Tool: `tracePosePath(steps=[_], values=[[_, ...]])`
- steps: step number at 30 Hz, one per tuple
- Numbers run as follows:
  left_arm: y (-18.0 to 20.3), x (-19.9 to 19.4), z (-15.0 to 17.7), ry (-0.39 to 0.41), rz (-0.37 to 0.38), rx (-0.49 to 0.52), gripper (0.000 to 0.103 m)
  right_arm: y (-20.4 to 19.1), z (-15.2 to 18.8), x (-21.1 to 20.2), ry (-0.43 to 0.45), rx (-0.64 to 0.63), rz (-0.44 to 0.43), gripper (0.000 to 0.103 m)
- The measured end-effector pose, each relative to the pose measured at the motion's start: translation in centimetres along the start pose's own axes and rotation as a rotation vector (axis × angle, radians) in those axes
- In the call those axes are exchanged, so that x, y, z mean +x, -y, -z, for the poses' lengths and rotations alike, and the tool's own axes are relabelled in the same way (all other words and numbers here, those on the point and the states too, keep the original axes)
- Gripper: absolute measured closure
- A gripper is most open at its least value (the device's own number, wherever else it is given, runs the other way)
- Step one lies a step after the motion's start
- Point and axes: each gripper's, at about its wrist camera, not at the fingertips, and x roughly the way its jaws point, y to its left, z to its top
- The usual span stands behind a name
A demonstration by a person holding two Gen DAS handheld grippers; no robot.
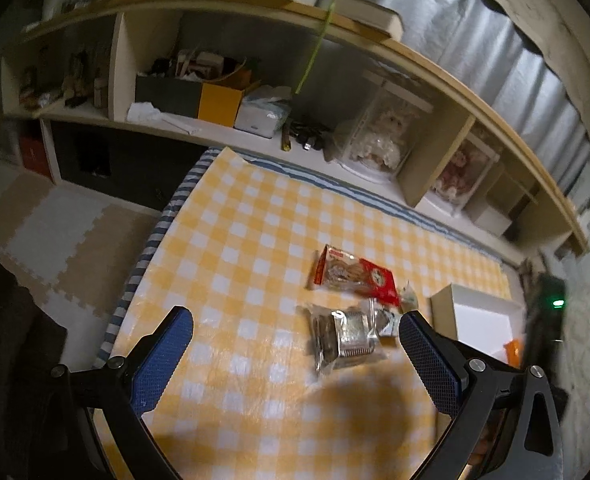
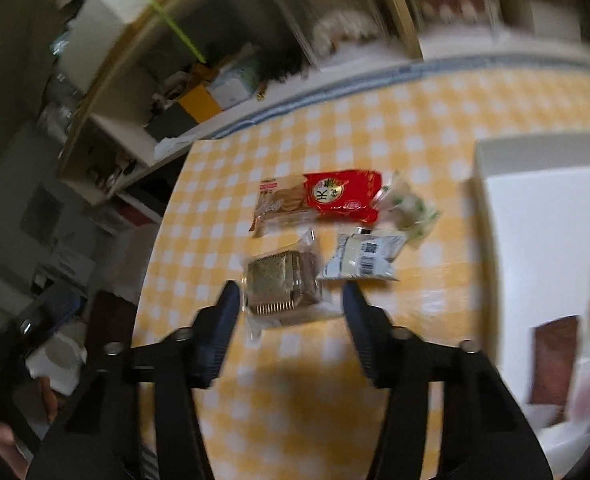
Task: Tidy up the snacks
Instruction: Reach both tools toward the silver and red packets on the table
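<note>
Since right tongs (image 2: 291,304) gape astride the clear-wrapped brown cake (image 2: 283,286), untouched, lower more, pinch mid-pack, w/ left tongs (image 1: 295,334) spread wide, empty.

A yellow-and-white checked cloth (image 1: 255,240) with a blue-striped border covers the table. On it lie a red-and-tan snack packet (image 2: 319,200), a clear packet with a dark brown cake (image 2: 283,284), a white barcoded packet (image 2: 361,260), a green-and-white packet (image 2: 409,208) and a white box (image 2: 543,216)
</note>
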Motion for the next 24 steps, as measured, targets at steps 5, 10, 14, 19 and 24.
tracePosePath(steps=[5,10,14,19,24], values=[[-2.9,0.9,-0.4,0.015,0.030,-0.080,0.000,-0.5,-1.7,3.4,-0.002,0.029,-0.005,0.063],[-4.9,1.7,-0.4,0.009,0.026,-0.127,0.000,-2.0,-3.1,6.7,-0.048,-0.027,0.117,0.063],[-5.7,2.5,-0.3,-0.016,0.021,-0.140,0.000,-3.2,-2.8,8.7,-0.108,-0.111,0.102,0.067],[-5.4,2.7,-0.1,-0.045,0.042,-0.138,0.000,-5.6,-0.4,9.1,-0.203,-0.280,0.006,0.078],[-4.4,3.1,0.3,-0.095,0.069,-0.084,0.001,-7.6,3.5,7.7,-0.316,-0.441,-0.097,0.078]])
